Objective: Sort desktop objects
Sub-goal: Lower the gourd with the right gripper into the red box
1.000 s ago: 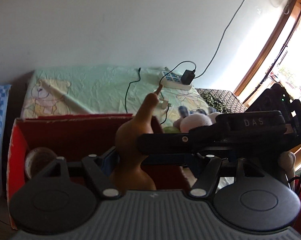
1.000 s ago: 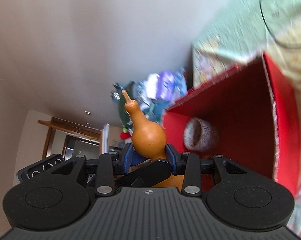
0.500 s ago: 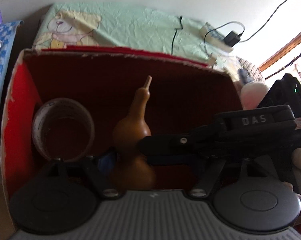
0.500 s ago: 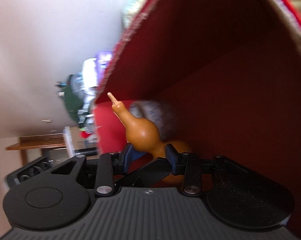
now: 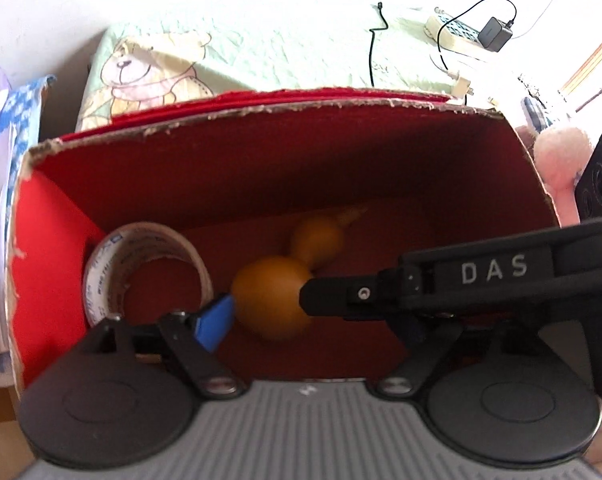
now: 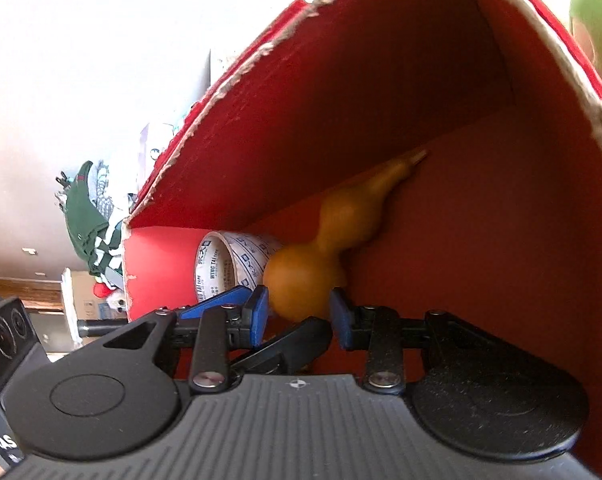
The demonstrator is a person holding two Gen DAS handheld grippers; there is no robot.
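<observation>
Red cardboard box (image 5: 261, 160): contents and gripper positions.
The box holds two items: one orange-brown gourd (image 6: 321, 248), lying on the floor with its stem toward the far wall, and one roll of printed white tape (image 5: 141, 268), standing on edge at the left wall. The right gripper (image 6: 299, 314) reaches into the box, its blue pads partly parted beside the gourd's bulb; contact cannot be determined. The left gripper (image 5: 313, 320) hangs above the box, jaws spread wide, holding nothing.
</observation>
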